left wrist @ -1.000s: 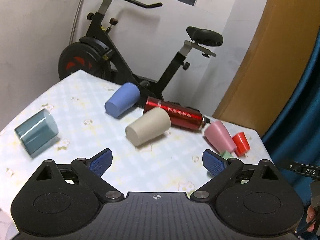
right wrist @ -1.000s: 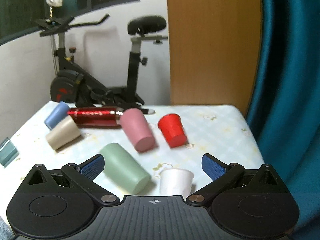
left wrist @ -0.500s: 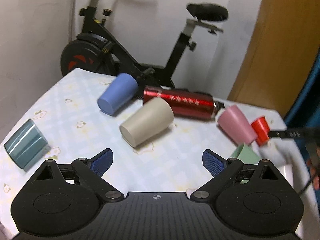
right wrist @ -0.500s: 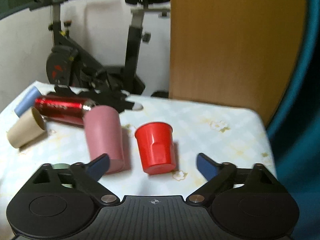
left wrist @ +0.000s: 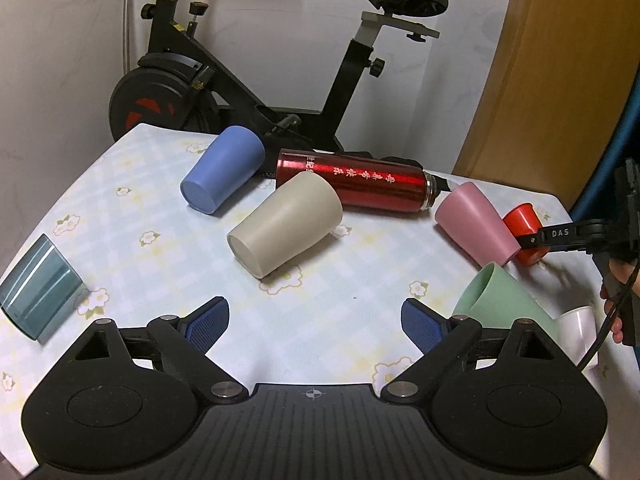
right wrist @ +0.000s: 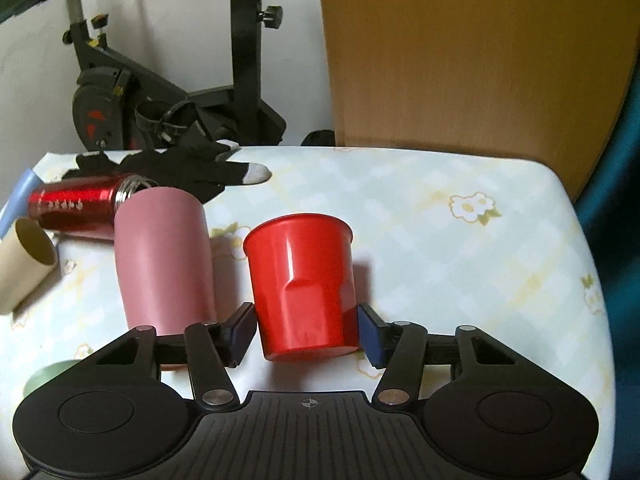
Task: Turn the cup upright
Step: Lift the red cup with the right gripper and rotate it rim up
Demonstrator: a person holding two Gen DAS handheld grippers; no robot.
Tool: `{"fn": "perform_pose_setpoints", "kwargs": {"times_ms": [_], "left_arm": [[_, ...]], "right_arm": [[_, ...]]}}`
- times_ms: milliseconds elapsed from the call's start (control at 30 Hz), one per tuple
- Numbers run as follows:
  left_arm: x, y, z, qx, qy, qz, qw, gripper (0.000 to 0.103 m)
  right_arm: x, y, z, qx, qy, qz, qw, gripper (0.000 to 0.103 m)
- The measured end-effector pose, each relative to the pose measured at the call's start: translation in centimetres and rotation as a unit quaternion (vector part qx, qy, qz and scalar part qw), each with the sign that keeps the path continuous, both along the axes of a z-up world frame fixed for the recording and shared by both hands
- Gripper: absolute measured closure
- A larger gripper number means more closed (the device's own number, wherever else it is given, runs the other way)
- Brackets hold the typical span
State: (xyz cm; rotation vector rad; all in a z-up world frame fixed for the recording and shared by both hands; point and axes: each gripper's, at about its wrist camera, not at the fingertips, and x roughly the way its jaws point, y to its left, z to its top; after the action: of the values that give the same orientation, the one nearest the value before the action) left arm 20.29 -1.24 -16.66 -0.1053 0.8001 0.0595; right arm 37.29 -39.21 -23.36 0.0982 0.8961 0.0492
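Observation:
A red plastic cup (right wrist: 302,286) lies on its side on the flowered tablecloth, base toward me. My right gripper (right wrist: 307,330) straddles its base, pads close on both sides; contact is unclear. The cup also shows in the left wrist view (left wrist: 522,224), with the right gripper (left wrist: 560,236) at it. My left gripper (left wrist: 315,320) is open and empty above the table in front of a beige cup (left wrist: 284,230) on its side.
Other cups lie tipped over: pink (right wrist: 164,258), blue (left wrist: 222,174), green (left wrist: 504,304), teal glass (left wrist: 36,286). A white cup (left wrist: 576,330) stands at the right edge. A red flask (left wrist: 352,180) and a black glove (right wrist: 180,168) lie at the back. An exercise bike stands behind the table.
My right gripper has moved forward over the green and white cups to the red cup and narrowed around its base. The left gripper has shifted slightly; its jaws stay open.

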Motion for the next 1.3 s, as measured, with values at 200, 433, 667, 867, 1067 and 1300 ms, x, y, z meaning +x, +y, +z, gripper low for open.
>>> {"fn": "perform_pose_setpoints", "kwargs": {"times_ms": [200, 433, 667, 867, 1067, 1300], "left_arm": [[-0.4, 0.4, 0.8, -0.002, -0.009, 0.007, 0.9999, 0.009], [-1.9, 1.8, 2.4, -0.005, -0.03, 0.004, 0.9995, 0.009], [-3.3, 6.0, 3.1, 0.019, -0.029, 0.019, 0.9992, 0.009], [-4.5, 10.7, 3.4, 0.038, -0.02, 0.05, 0.9978, 0.009], [-5.7, 13.5, 4.0, 0.047, -0.02, 0.079, 0.9956, 0.008], [-6.0, 14.6, 2.9, 0.03, -0.006, 0.091, 0.9954, 0.008]], "right_arm": [[-2.0, 0.5, 2.0, 0.023, -0.006, -0.011, 1.0, 0.053], [-5.6, 1.6, 6.1, 0.044, -0.031, -0.03, 0.998, 0.053], [-9.9, 8.7, 8.5, 0.07, -0.031, -0.01, 0.997, 0.053], [-12.0, 17.4, 5.8, 0.108, 0.011, 0.019, 0.994, 0.053], [-12.3, 24.4, 1.8, 0.142, 0.051, 0.029, 0.988, 0.053], [-11.8, 27.6, 0.0, 0.15, 0.069, 0.027, 0.986, 0.053]]}}
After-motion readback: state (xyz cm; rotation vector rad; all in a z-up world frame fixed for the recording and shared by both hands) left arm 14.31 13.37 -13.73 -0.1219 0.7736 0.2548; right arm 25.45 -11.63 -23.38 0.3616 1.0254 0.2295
